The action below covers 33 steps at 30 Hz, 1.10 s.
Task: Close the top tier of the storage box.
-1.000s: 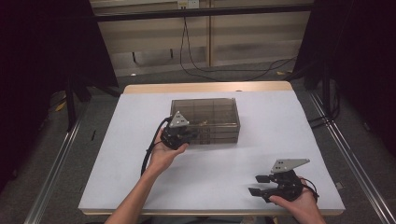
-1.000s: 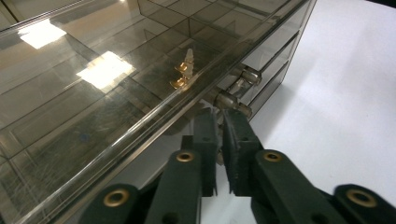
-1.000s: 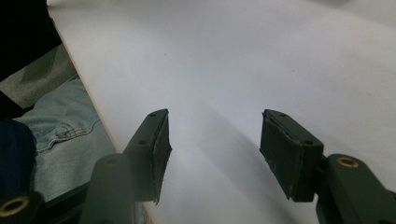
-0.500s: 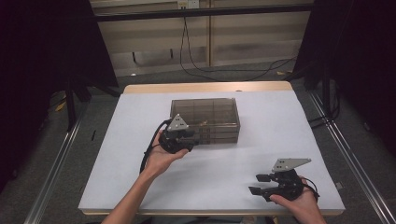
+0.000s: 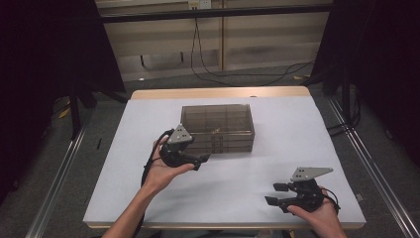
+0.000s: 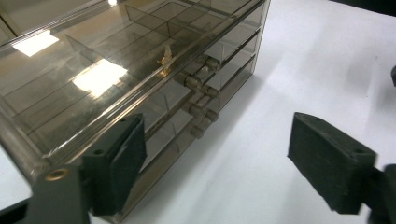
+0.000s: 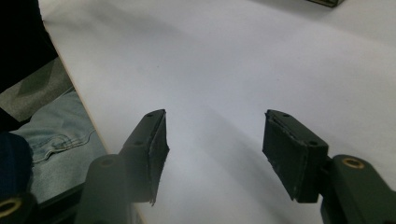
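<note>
On the white table in the high view, smoked-plastic drawer box sits mid-table; left gripper just at its front-left corner, right gripper well apart near the front edge. Left gripper view: jaws apart, empty, drawer knobs ahead. Right gripper view: jaws apart over bare table, nothing held.

No readable text

No letters, numbers, labels or brand marks can be made out on the drawer box, the table or either tool.
</note>
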Motion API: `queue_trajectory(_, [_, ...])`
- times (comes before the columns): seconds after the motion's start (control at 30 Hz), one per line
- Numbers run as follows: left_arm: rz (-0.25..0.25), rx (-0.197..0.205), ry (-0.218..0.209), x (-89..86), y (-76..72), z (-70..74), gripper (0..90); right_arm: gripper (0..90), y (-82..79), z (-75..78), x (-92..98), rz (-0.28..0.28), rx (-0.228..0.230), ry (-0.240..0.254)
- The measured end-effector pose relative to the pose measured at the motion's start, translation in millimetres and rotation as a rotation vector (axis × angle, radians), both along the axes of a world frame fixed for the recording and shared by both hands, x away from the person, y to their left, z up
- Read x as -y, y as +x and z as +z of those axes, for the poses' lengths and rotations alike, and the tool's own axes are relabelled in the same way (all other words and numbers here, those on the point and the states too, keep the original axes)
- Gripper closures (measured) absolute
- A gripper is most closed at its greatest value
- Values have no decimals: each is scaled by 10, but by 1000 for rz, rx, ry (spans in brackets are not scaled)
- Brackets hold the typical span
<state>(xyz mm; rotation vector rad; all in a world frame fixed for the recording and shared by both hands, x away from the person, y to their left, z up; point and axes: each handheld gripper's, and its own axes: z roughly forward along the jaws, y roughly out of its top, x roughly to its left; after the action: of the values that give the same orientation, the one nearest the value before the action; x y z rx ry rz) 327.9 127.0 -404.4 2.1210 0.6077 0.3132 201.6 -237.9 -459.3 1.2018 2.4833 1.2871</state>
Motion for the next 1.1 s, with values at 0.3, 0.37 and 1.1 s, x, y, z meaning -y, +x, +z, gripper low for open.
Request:
queue_trajectory(0.3, [-14, -14, -17, -197, -117, 31, 62, 335, 0, 16, 27, -37, 13, 3])
queue_trajectory(0.37, [-15, -14, -13, -247, -154, 30, 57, 325, -3, 21, 37, -45, 17, 3])
queue_trajectory(1.1, [45, 4, 6, -800, -522, -19, 47, 231, -4, 46, 109, -120, 40, 3])
